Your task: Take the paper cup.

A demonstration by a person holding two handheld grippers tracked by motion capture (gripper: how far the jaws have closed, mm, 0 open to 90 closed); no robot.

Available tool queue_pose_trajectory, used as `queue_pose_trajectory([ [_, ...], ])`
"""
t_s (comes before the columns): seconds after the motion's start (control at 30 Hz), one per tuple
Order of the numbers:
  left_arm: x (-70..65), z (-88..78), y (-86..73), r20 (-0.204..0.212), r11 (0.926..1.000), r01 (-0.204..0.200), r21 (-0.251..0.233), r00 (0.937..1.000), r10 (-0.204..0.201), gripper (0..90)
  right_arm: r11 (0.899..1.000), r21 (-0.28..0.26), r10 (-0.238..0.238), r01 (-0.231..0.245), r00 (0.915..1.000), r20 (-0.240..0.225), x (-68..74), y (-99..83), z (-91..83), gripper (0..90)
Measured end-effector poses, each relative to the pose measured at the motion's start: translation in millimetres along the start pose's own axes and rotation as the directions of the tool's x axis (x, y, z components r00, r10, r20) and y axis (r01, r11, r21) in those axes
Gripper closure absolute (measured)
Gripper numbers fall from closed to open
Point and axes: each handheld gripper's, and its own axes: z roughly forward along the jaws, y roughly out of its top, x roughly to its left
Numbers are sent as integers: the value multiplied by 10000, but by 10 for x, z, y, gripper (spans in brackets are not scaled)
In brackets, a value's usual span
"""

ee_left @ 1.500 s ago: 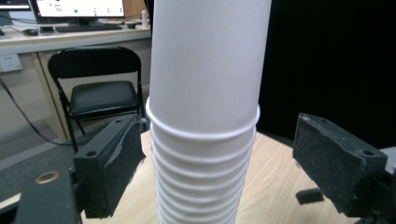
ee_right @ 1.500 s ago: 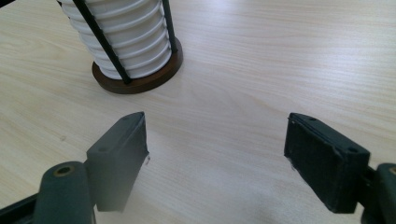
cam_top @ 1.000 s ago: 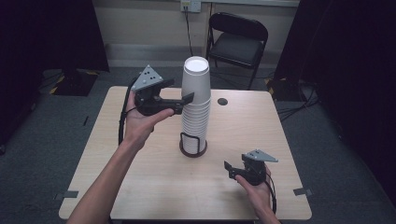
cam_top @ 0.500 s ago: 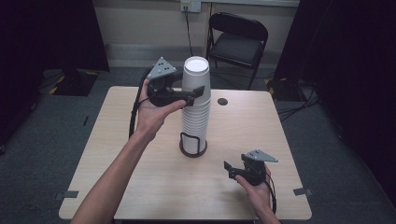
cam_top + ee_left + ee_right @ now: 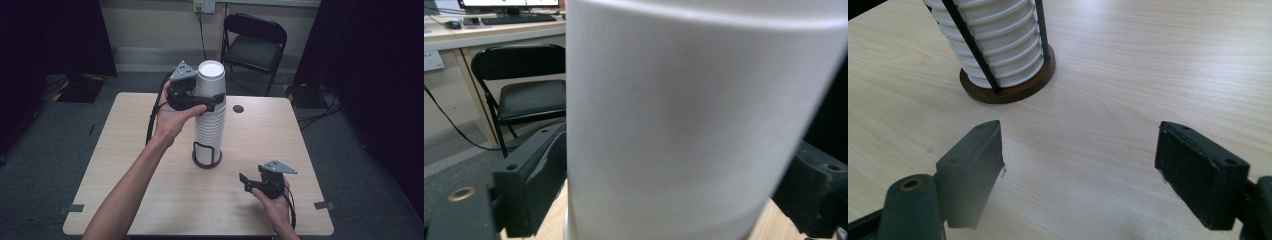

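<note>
The top cup [image 5: 209, 80] caps a tall stack [image 5: 209, 125] in a holder [image 5: 206, 157] mid-desk [image 5: 125, 150]. The left gripper [image 5: 212, 102], jaws just opening, straddles it without pressing. It's light, thin, crushable: grip gently below the rim. The right gripper [image 5: 245, 181] rests open.

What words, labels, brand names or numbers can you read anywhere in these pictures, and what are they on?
None can be read.
The stack of white cups is plain, with no print.
The two grippers, the table and the folding chair carry no lettering that shows.
The monitor at the top edge of the left gripper view shows marks too small to read.
</note>
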Motion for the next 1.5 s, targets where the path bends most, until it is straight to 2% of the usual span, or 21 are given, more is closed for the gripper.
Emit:
queue_pose_trajectory([
  [0.07,-6,33,-12,-4,10000,2,50,10000,-2,102,10000,-31,-57,56,10000,-21,4,1,2,191],
  [0.2,-26,96,-24,-134,9994,-238,252,9996,241,105,9999,-110,-81,80,9999,-90,9,1,-10,187],
  [0.33,-18,147,-33,-96,9983,-238,527,9997,243,88,9998,-189,-69,67,9999,-90,0,1,-25,185],
  [0.5,-32,146,-19,-167,9985,-167,527,9997,176,111,9997,-224,-42,39,9999,-126,-1,4,-34,185],
  [0.63,-29,127,18,-145,9995,-57,314,9999,62,117,9995,-301,-120,114,9998,-176,8,8,-33,182],
  [0.7,-33,120,38,-210,9993,-222,288,9995,228,120,9993,-356,-119,112,9997,-195,11,8,-36,182],
  [0.77,-27,104,52,-200,9998,-88,162,9998,91,121,9993,-351,-104,97,9998,-180,10,8,-38,182],
  [0.87,-13,96,69,-112,9997,-136,221,9998,138,122,9993,-356,-113,107,9998,-173,5,7,-42,182],
  [1.2,-17,25,174,-135,9997,-221,-97,9997,220,123,9990,-426,-128,118,9997,-223,15,14,-38,182],
  [1.3,-8,6,203,-155,9990,-209,-393,9997,203,120,9992,-382,-112,102,9996,-254,18,14,-36,181],
  [1.5,-14,-22,241,-157,9974,-286,-661,9995,276,122,9993,-373,-71,63,9998,-205,5,14,-42,181],
])
